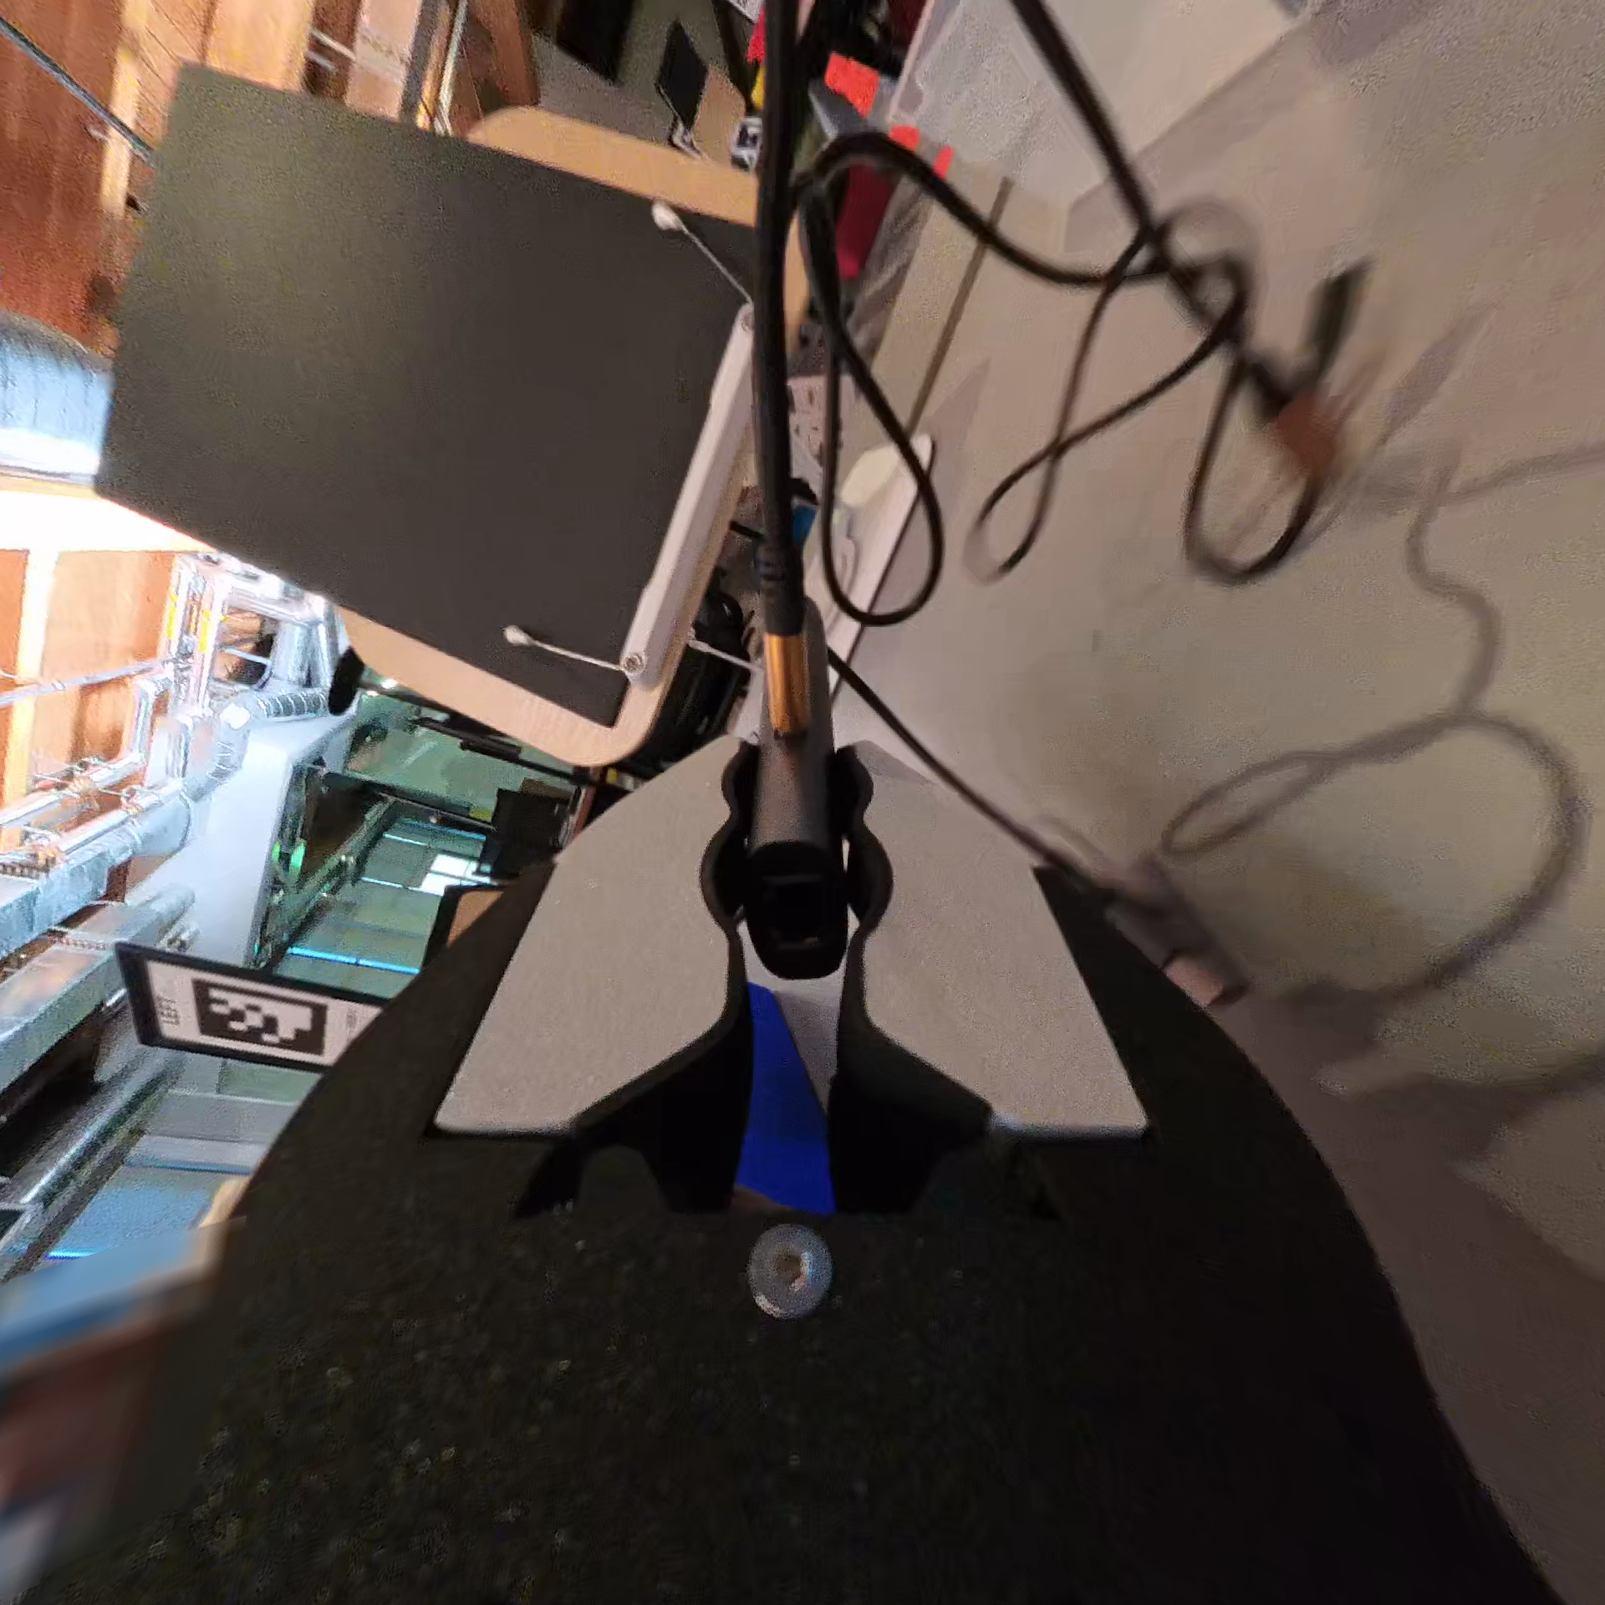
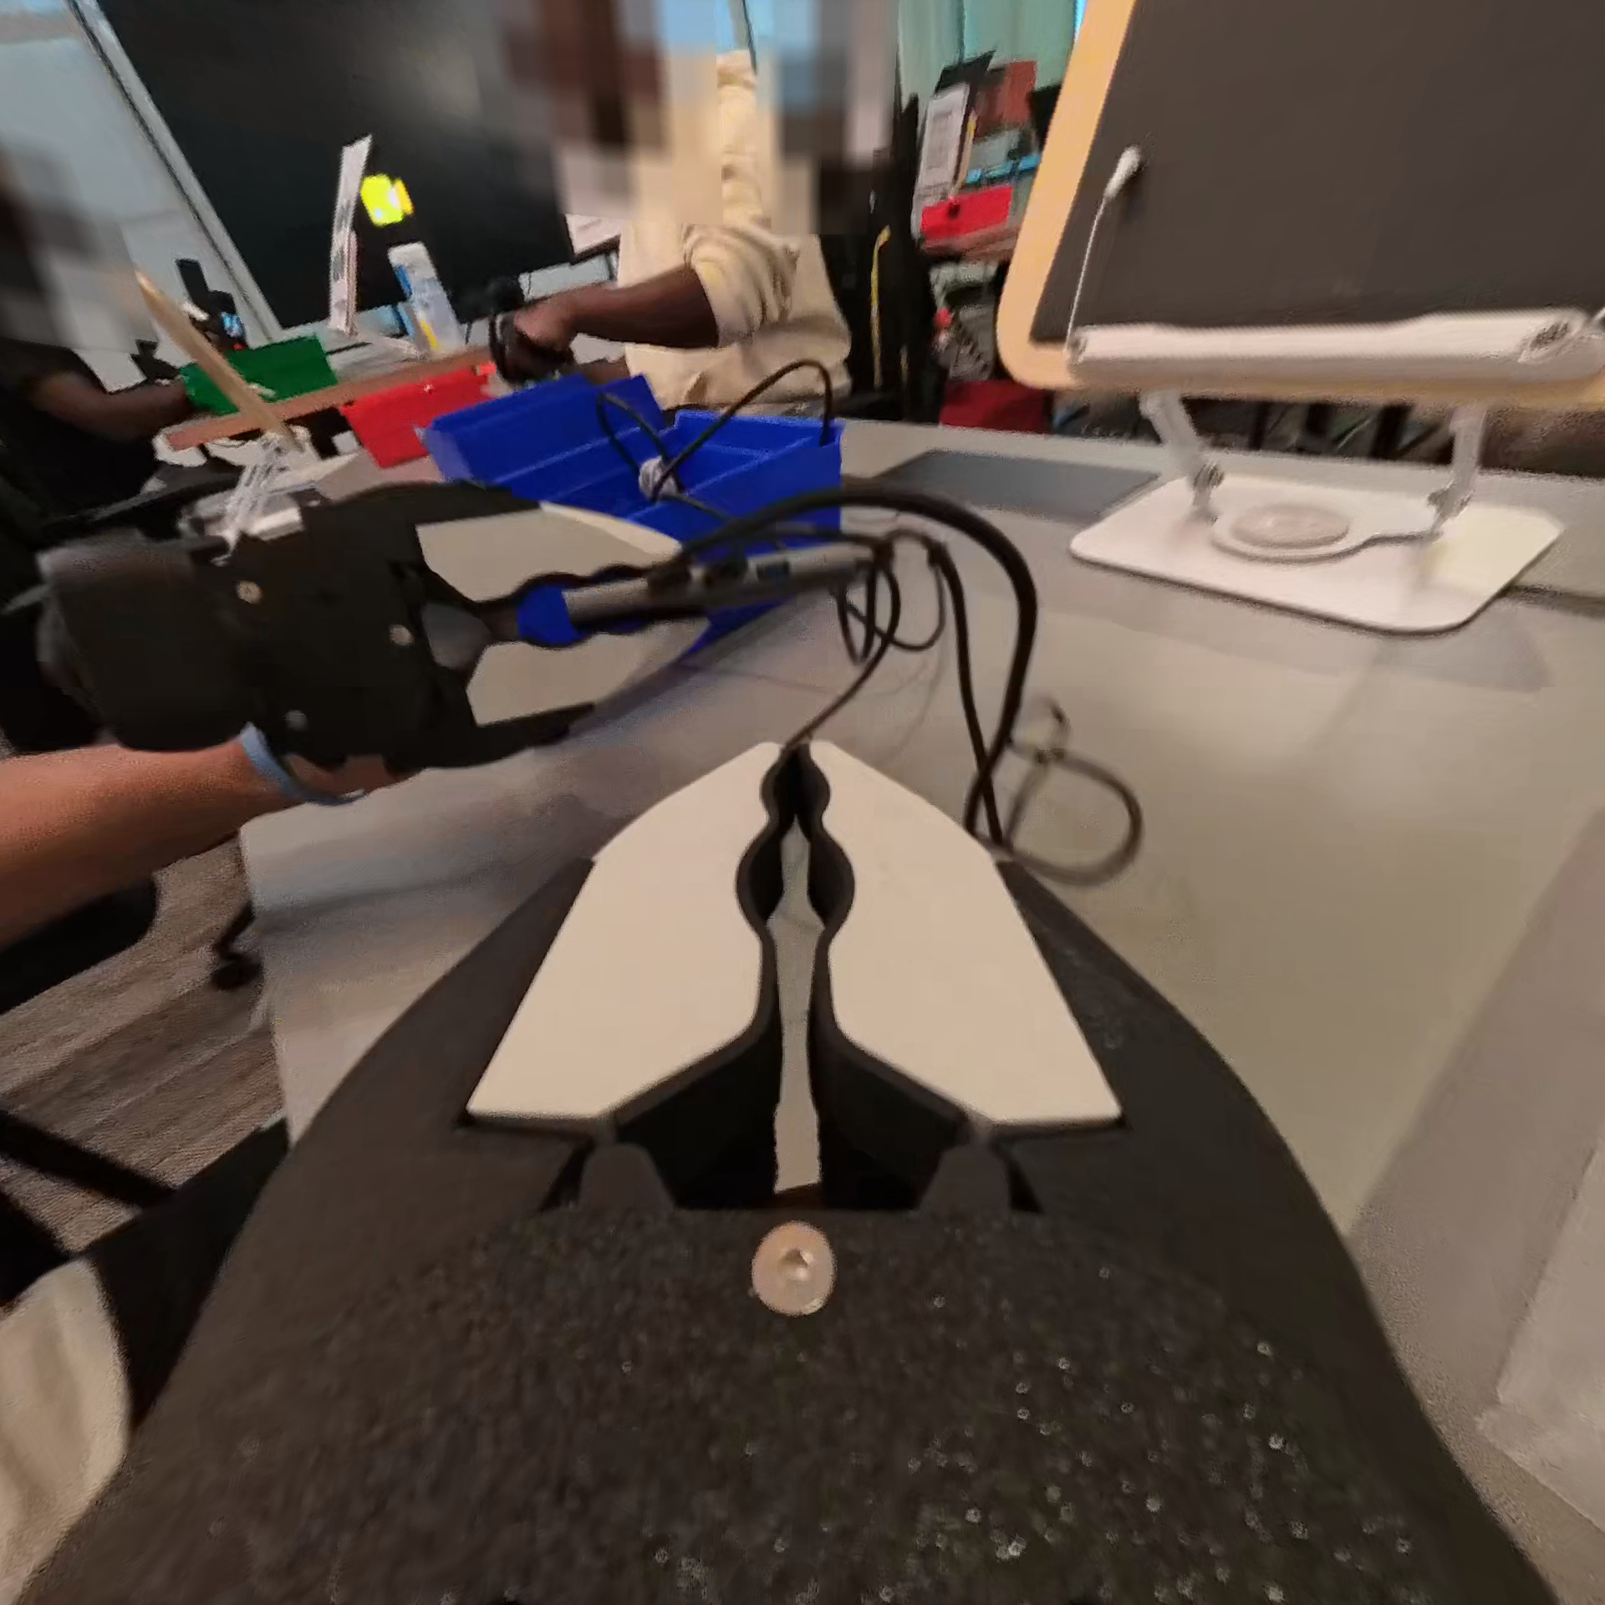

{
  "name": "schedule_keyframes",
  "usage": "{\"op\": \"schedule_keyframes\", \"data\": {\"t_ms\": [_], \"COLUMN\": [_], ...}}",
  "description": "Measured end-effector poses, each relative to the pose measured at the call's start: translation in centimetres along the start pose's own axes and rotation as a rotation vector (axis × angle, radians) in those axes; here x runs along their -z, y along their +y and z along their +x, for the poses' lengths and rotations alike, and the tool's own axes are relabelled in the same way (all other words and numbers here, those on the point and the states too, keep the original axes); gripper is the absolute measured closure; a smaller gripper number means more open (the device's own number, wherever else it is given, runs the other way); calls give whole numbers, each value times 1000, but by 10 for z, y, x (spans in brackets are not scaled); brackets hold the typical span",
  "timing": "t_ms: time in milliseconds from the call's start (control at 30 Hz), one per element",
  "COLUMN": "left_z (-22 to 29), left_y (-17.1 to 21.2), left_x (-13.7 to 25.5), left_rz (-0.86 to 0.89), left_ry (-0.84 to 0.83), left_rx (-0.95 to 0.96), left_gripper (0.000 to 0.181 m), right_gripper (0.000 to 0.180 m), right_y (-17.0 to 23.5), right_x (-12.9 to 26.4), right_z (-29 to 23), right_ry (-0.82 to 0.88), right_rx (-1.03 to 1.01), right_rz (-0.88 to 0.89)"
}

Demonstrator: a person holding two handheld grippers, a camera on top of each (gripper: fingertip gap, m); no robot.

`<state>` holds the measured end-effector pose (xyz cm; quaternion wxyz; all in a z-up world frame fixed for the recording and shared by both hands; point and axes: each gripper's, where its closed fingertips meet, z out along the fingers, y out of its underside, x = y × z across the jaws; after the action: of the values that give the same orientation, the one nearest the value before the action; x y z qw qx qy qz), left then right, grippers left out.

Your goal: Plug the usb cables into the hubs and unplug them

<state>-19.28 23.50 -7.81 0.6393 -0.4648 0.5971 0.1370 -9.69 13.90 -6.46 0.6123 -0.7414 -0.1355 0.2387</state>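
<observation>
My left gripper (image 1: 795, 760) is shut on a slim grey USB hub (image 1: 795, 816), both pads against its sides. The hub's thick black lead, with a gold collar (image 1: 786, 686), runs forward from it. In the right wrist view this gripper (image 2: 686, 599) holds the hub (image 2: 747, 575) level above the grey table (image 2: 1303, 868), with plugs in its side ports. My right gripper (image 2: 795, 756) is shut, and a thin black USB cable (image 2: 855, 686) comes out from between its fingertips and rises towards the hub.
A blue bin (image 2: 764, 452) with cables stands behind the hub. A dark panel on a white stand (image 2: 1303, 538) is at the right. Loose cable loops (image 2: 1077, 816) lie on the table. A person works at a far table with red (image 2: 408, 417) and green bins.
</observation>
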Motion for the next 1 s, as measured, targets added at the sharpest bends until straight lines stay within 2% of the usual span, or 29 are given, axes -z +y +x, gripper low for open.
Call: {"op": "schedule_keyframes", "data": {"t_ms": [100,167,200,333,567,700,800,1000], "left_z": [14,30,37,48,58,58,54,44], "left_y": [-26,-39,-44,-51,-58,-58,-56,-57], "left_x": [4,6,7,9,10,10,10,12], "left_rz": [32,61,81,87,87,88,93,85], "left_ry": [13,34,49,70,77,74,96,70], "left_rx": [-26,-82,-97,-109,-136,-148,-89,-49], "left_gripper": [163,163,163,163,163,163,163,162], "right_gripper": [180,152,148,156,164,165,165,165], "right_y": [12,19,20,11,25,25,25,17], "right_x": [-9,-18,-22,-24,-32,-32,-33,-33], "right_z": [-6,-22,-29,-30,-28,-28,-28,-31], "right_ry": [-102,-158,-168,-83,-16,-33,-44,-51], "right_rx": [-104,-100,-74,33,117,92,50,71], "right_rz": [-59,-81,-81,3,-77,-83,-80,-41]}}
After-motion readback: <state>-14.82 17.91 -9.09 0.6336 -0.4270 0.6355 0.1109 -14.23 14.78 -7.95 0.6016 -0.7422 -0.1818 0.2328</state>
